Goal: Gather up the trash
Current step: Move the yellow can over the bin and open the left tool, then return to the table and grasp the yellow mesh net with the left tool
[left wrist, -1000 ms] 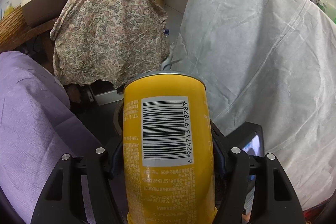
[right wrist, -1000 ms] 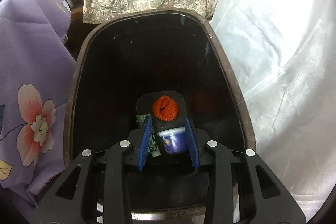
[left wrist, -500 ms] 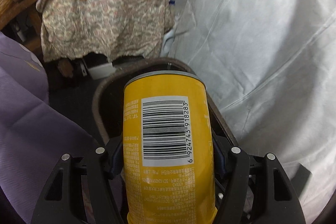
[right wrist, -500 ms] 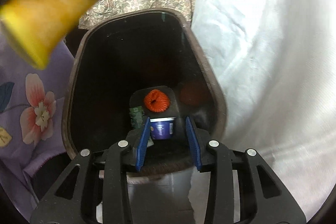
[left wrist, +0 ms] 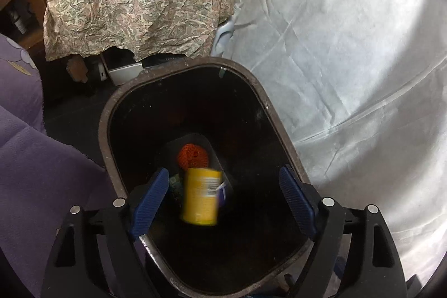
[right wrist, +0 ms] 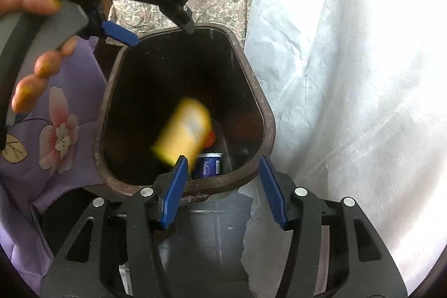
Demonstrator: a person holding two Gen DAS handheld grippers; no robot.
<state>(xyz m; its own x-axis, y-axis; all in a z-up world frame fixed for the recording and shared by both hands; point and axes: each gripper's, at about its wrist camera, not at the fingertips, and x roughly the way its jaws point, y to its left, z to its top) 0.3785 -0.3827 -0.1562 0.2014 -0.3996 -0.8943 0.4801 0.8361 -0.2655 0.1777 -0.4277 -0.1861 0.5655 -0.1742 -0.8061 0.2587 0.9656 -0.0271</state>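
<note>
While its jaws are opening with nothing between them, the left gripper hangs over the dark bin; the blurred yellow can sits mid-frame inside it. The right gripper, lower centre, is opening too, empty.

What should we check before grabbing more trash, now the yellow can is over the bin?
1. Yellow can let go by left gripper: ok, jaws opening, pads clear of it.
2. Can falling inside the bin rim: ok.
3. Can landed and still: not ok, blurred mid-fall.
4. Right gripper empty: ok, jaws opening, nothing between them.
5. Room left in bin: ok, only an orange net and purple cup at the bottom.
6. More trash nearby: cannot tell.
</note>
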